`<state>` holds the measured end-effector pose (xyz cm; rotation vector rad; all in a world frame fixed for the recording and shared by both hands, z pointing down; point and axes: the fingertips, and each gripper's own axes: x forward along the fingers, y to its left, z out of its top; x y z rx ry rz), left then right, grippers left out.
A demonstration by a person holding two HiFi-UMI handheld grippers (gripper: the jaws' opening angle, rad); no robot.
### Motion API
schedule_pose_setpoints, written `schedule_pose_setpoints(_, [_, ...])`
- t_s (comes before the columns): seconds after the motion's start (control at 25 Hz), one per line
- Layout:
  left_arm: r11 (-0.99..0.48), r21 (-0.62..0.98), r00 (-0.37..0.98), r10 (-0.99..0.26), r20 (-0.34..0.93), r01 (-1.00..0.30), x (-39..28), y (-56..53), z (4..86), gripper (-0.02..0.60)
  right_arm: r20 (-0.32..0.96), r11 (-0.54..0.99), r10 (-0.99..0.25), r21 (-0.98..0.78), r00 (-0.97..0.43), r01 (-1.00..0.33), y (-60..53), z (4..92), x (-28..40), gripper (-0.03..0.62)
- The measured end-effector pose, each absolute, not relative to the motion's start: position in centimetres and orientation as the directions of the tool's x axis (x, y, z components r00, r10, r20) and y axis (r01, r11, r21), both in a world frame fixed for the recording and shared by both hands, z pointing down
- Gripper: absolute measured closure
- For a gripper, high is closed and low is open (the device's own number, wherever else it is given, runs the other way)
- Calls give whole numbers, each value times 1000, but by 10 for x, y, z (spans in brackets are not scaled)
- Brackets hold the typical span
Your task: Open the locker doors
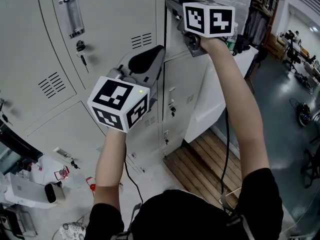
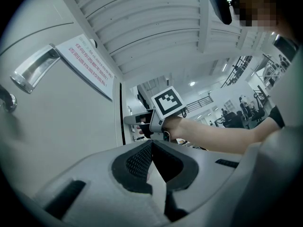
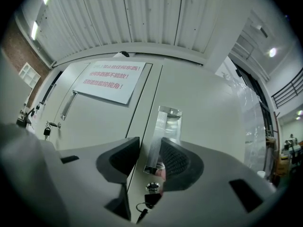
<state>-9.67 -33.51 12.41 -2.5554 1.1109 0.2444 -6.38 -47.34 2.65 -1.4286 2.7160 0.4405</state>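
Note:
Grey locker doors (image 1: 115,19) fill the wall ahead. My right gripper (image 1: 172,6) is raised to the upper right-hand door (image 3: 203,122). Its jaws straddle the lower end of that door's metal pull handle (image 3: 163,126). The right pad (image 3: 174,161) lies against the handle, while a sliver of gap shows at the left pad (image 3: 124,159). My right gripper (image 3: 149,148) is therefore open. A lock with a key (image 3: 150,189) sits just below. My left gripper (image 1: 158,51) hangs lower, pointing up at the doors, shut with nothing held. Its tips (image 2: 152,144) meet.
The neighbouring door has a paper notice (image 3: 111,79), a bar handle (image 3: 67,105) and a keyed lock (image 1: 80,46). Lower doors also carry keys (image 1: 172,107). Wooden slats (image 1: 210,166) lie on the floor at right, beside a white cabinet (image 1: 220,99). Bags and clutter (image 1: 35,191) sit at the lower left.

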Motion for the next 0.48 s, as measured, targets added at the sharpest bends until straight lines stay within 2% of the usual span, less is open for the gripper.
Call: schedule_pose_setpoints(0.48, [-655, -239, 696, -655, -295, -717, -85, -331, 126, 566, -184, 552, -785, 225, -591, -803, -458, 26, -49, 467])
